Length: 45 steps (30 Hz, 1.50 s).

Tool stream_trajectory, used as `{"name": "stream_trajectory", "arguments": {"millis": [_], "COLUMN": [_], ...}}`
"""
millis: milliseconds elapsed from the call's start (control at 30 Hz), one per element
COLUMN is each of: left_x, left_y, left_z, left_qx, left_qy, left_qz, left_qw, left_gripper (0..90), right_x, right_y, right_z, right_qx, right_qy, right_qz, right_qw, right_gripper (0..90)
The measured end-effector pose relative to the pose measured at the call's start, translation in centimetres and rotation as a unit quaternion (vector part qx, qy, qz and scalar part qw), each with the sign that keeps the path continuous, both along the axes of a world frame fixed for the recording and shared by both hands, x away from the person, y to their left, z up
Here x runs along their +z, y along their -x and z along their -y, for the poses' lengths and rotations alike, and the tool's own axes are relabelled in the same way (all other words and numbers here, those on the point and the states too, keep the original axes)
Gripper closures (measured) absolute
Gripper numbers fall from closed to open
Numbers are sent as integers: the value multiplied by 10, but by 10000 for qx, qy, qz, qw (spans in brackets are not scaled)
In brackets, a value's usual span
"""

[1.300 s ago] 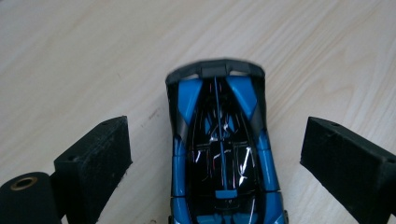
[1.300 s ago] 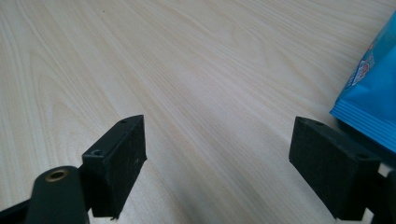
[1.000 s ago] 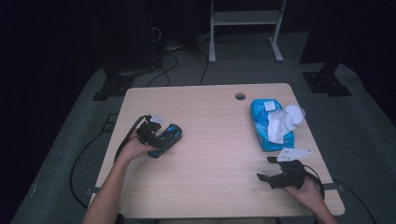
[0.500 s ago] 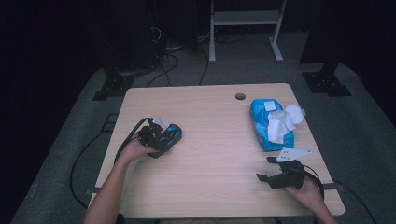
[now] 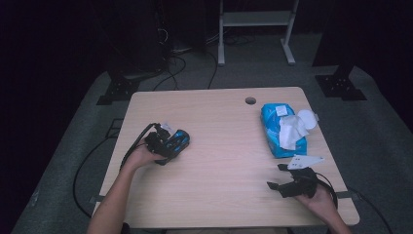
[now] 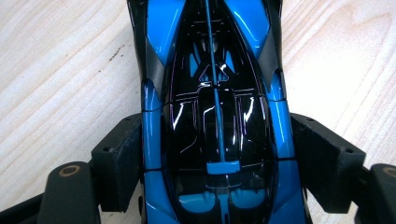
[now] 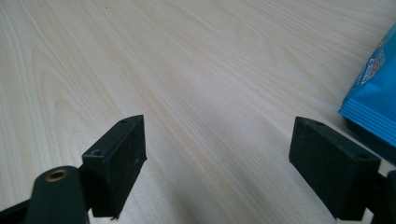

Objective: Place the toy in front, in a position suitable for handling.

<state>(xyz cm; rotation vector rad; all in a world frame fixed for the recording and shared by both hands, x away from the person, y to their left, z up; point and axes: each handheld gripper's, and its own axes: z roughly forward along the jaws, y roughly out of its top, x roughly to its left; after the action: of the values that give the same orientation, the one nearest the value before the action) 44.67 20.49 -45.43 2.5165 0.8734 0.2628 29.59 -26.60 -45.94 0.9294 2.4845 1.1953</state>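
**LEFT TONGS CLOSED ACROSS TOY CAR NEAR LEFT EDGE OF WORKTOP**

Worktop (image 5: 219, 195): light wood, seen whole from the high view.

Blue wipes pack (image 5: 272, 134): lay along the right edge, towards the far right corner, with a white sheet pulled out on top. Not touched by either tool.

Toy car (image 5: 179, 140), blue and black: stood on the worktop near the left edge, about midway between the front and far edges. In the left gripper view, ran its long axis straight away from the tongs, in line with the jaws, so that the grip fell across the width of the body (image 6: 215, 116).

Left gripper (image 5: 168, 145): much the nearer tool, right at the car, with the jaws straddling it from behind. Had just been closing, car between the jaws. Stood at a middling gap set by the car's width, both pads (image 6: 121, 158) flat against the blue flanks; judged a hold on the car, though how firm could not be told.

Right gripper (image 5: 276, 176): lay near the front right corner, just short of the wipes pack and well apart from the car. Stood wide open over bare wood, with nothing held or touched by the pads (image 7: 119, 158).

Judged next: a lift or push along the car's own axis, left hand alone.
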Motion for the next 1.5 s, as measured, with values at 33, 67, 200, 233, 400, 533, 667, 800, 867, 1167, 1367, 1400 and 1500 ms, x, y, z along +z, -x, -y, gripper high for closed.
{"name": "stream_trajectory", "arguments": {"millis": [33, 67, 200, 233, 400, 533, 667, 800, 867, 1167, 1367, 1400, 1500], "left_x": [1, 1, 1, 1, 1, 1, 4, 3, 4, 3, 2, 1, 0], "left_y": [1, 1, 0, 0, 0, 0, 0, 1, 1, 2, 2, 2, 2], "left_z": [1, 1, -2, -2, -5, -6, -6, -5, -6, -5, -6, -6, -7], "left_qx": [4, 4, -26, -16, -26, 17, 27, 27, 14, -16, -13, 0, -54], "left_qy": [-42, -72, -16, 18, 59, 119, 188, 182, 172, 57, 36, 21, 4], "left_qz": [34, 91, 40, 41, -15, -31, 56, 59, 48, 92, 29, -15, -76], "left_qw": [10000, 9999, 10000, 10000, 10000, 9999, 9998, 9998, 9998, 9999, 10000, 10000, 10000], "left_gripper": [243, 251, 256, 257, 258, 258, 265, 265, 265, 265, 260, 256, 220], "right_x": [0, 0, 0, 0, 0, 0, 0, 0, 0, 1, 0, 0, 0], "right_y": [0, 0, 0, 0, -1, 0, 0, 0, 0, 0, 0, 0, 0], "right_z": [0, 0, -1, 0, 0, 0, 0, 0, 0, 1, 0, 0, 0], "right_qx": [2, 0, 4, -1, 3, -5, -4, 0, 1, -6, 15, 13, 9], "right_qy": [4, 6, 8, 0, 3, -7, -8, -4, -5, -10, 12, 13, 18], "right_qz": [3, -3, 5, 3, -8, 13, 30, 27, 26, 30, 13, 12, 11], "right_qw": [10000, 10000, 10000, 10000, 10000, 10000, 10000, 10000, 10000, 10000, 10000, 10000, 10000], "right_gripper": [177, 177, 177, 177, 177, 178, 178, 178, 177, 178, 177, 177, 177]}}
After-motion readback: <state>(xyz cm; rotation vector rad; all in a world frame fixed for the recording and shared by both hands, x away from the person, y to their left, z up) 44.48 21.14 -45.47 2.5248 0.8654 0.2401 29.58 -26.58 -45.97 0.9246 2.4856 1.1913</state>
